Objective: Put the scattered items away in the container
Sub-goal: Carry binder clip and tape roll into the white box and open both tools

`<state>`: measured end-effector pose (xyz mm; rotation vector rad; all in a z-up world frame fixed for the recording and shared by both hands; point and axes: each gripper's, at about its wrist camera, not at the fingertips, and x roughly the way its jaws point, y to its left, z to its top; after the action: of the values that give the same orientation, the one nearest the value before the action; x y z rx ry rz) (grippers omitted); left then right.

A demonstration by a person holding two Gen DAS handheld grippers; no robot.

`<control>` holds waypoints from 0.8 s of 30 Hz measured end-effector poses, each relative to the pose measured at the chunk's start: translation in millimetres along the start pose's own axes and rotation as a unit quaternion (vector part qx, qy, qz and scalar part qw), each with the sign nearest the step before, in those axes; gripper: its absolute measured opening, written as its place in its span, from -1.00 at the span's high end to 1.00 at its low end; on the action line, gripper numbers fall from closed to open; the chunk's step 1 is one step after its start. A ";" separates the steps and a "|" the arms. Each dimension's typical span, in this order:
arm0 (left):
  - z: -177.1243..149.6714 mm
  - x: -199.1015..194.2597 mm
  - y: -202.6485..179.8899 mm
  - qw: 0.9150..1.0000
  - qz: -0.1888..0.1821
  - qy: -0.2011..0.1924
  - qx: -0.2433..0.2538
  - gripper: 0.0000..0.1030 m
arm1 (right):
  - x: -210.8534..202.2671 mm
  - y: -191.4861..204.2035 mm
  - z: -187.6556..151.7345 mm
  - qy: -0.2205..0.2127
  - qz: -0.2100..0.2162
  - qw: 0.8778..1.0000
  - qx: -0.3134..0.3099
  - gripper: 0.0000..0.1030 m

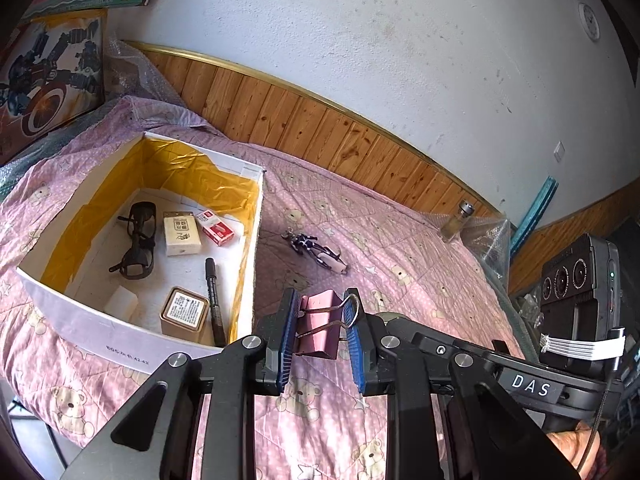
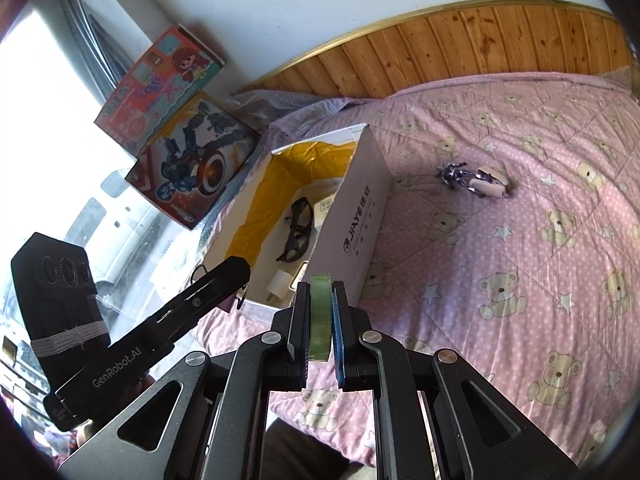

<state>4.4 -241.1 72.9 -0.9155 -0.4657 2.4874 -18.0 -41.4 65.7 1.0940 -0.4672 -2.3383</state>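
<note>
My left gripper (image 1: 323,320) is shut on a pink binder clip (image 1: 320,322), held just right of the white box (image 1: 256,240) lined with yellow paper. Inside the box lie black glasses (image 1: 138,240), a cream packet (image 1: 181,233), a red-and-white pack (image 1: 216,230), a black marker (image 1: 214,304) and a small tin (image 1: 185,314). My right gripper (image 2: 321,320) is shut on a green roll of tape (image 2: 320,316), in front of the same box (image 2: 356,216). A small toy figure (image 1: 316,250) (image 2: 474,178) lies on the pink quilt right of the box.
A small glass bottle (image 1: 456,224) stands at the bed's far edge by the wooden wall panel (image 1: 320,120). Two toy cartons (image 2: 188,160) lean beyond the box on the left. The bear-print quilt (image 2: 520,260) stretches to the right. The other gripper's body (image 2: 120,340) is at lower left.
</note>
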 end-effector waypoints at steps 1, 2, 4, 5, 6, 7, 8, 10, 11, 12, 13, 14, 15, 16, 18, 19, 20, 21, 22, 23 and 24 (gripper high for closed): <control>2.5 -1.3 3.5 1.000 0.001 -0.002 -0.003 0.52 | 2.4 3.9 2.9 0.000 0.001 1.000 -0.003 0.81; 5.2 -2.5 6.7 1.000 0.001 -0.005 -0.005 0.52 | 4.8 7.9 5.8 0.001 0.003 1.000 -0.006 0.81; 10.0 -4.6 13.3 1.000 0.004 -0.010 -0.009 0.52 | 9.9 15.1 11.8 0.002 0.005 1.000 -0.013 0.81; 12.3 -5.3 16.6 1.000 0.005 -0.011 -0.012 0.52 | 12.7 18.8 14.8 0.003 0.007 1.000 -0.016 0.81; 14.4 -6.0 19.9 1.000 0.007 -0.013 -0.014 0.52 | 15.5 22.3 17.8 0.003 0.008 1.000 -0.019 0.81; 16.3 -6.6 23.7 1.000 0.009 -0.015 -0.017 0.52 | 18.3 26.2 20.7 0.004 0.009 1.000 -0.023 0.81; 18.3 -6.7 27.1 1.000 0.010 -0.016 -0.020 0.52 | 21.0 29.9 23.8 0.005 0.010 1.000 -0.027 0.81; 22.0 -7.5 33.8 0.999 0.013 -0.019 -0.025 0.52 | 26.8 36.7 29.8 0.007 0.013 0.999 -0.034 0.81; 23.7 -8.1 37.2 0.999 0.014 -0.021 -0.027 0.52 | 30.1 40.0 32.9 0.008 0.014 0.999 -0.037 0.81; 25.6 -8.3 40.6 0.999 0.016 -0.022 -0.029 0.52 | 33.4 43.2 35.7 0.009 0.015 0.999 -0.040 0.81; 27.6 -8.7 44.2 0.999 0.017 -0.023 -0.031 0.52 | 36.5 46.3 38.7 0.010 0.015 0.999 -0.043 0.81; 29.7 -8.8 47.5 0.999 0.018 -0.024 -0.033 0.52 | 39.6 49.0 41.6 0.011 0.015 0.999 -0.046 0.81; 31.7 -8.5 50.6 0.999 0.020 -0.025 -0.035 0.52 | 42.6 51.5 44.7 0.012 0.016 0.999 -0.049 0.81; 33.5 -8.0 53.7 0.999 0.021 -0.025 -0.036 0.52 | 45.6 53.9 47.9 0.013 0.016 0.998 -0.052 0.81; 37.5 -6.7 59.5 0.999 0.024 -0.024 -0.040 0.52 | 51.9 58.4 54.6 0.015 0.017 0.998 -0.058 0.81; 39.3 -5.4 62.0 0.999 0.025 -0.023 -0.041 0.52 | 55.3 60.5 57.9 0.016 0.016 0.998 -0.061 0.81; 41.0 -4.1 64.2 0.999 0.027 -0.022 -0.042 0.52 | 58.7 62.4 61.2 0.016 0.016 0.998 -0.064 0.81; 42.8 -2.7 66.3 0.998 0.028 -0.021 -0.044 0.52 | 62.5 64.6 64.8 0.017 0.016 0.998 -0.066 0.81; 44.6 -1.1 68.4 0.998 0.028 -0.020 -0.045 0.52 | 66.0 66.2 68.4 0.018 0.016 0.997 -0.068 0.81; 46.3 0.6 70.7 0.998 0.030 -0.019 -0.047 0.52 | 69.5 67.8 72.0 0.019 0.016 0.997 -0.070 0.80; 48.0 2.6 73.3 0.998 0.031 -0.017 -0.049 0.52 | 72.6 69.3 75.0 0.020 0.016 0.997 -0.071 0.81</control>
<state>-51.0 -309.0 73.1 -0.9386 -0.5842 2.5593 -95.2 -132.9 102.7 1.0552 -0.2957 -2.2792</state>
